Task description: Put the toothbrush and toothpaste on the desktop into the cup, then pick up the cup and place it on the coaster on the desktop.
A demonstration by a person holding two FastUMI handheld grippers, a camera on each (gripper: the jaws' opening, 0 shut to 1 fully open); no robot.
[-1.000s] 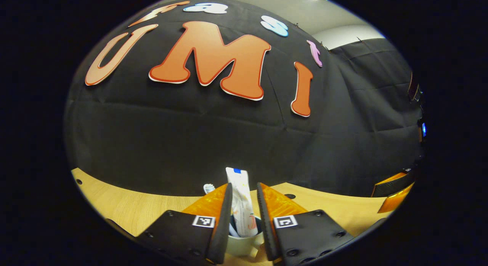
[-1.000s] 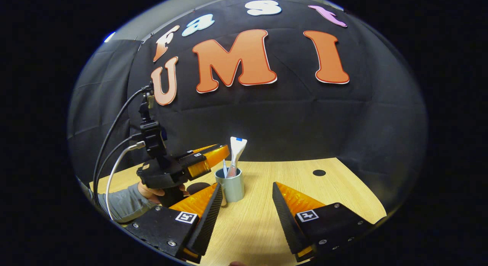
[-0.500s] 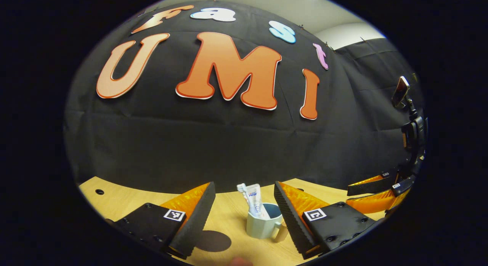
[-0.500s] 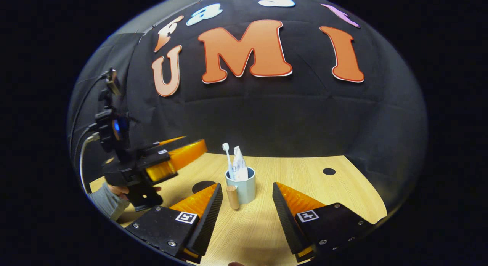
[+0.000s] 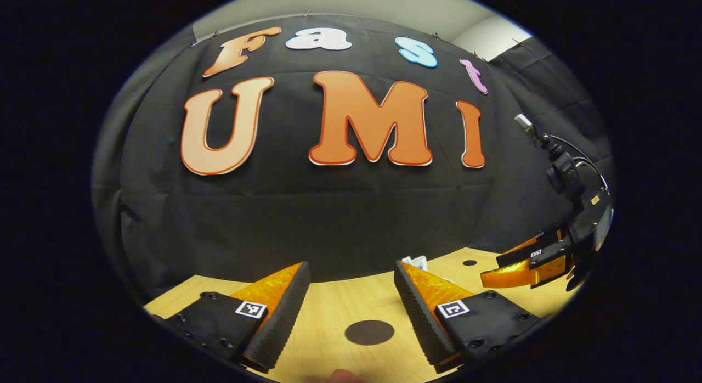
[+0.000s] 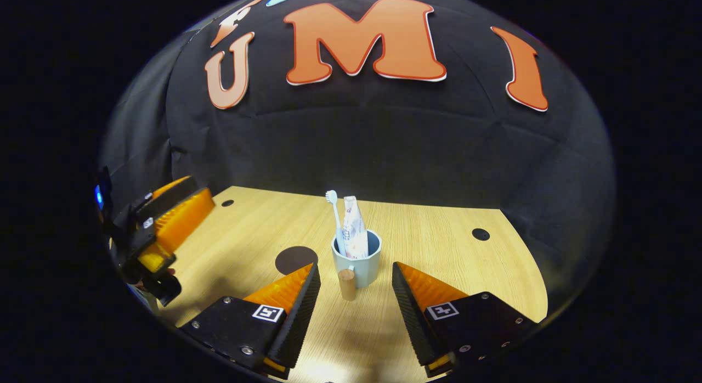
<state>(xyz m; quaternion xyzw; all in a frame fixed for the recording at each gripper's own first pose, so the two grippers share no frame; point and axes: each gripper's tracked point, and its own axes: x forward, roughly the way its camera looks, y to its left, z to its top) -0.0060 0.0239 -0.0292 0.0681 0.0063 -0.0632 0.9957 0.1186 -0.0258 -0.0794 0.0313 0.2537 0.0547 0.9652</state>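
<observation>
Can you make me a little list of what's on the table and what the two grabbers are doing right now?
cup: pale blue cup standing upright on the wooden table, its wooden handle toward the right gripper
toothbrush: toothbrush upright in the cup, bristles up
toothpaste: toothpaste tube standing in the cup beside the toothbrush
coaster: dark round coaster flat on the table, left of the cup, nothing on it
left gripper: left gripper, jaws open, holding nothing, coaster ahead of it
right gripper: right gripper, jaws open, cup just ahead between them, not gripped
step left: cup not yet on the coaster
</observation>
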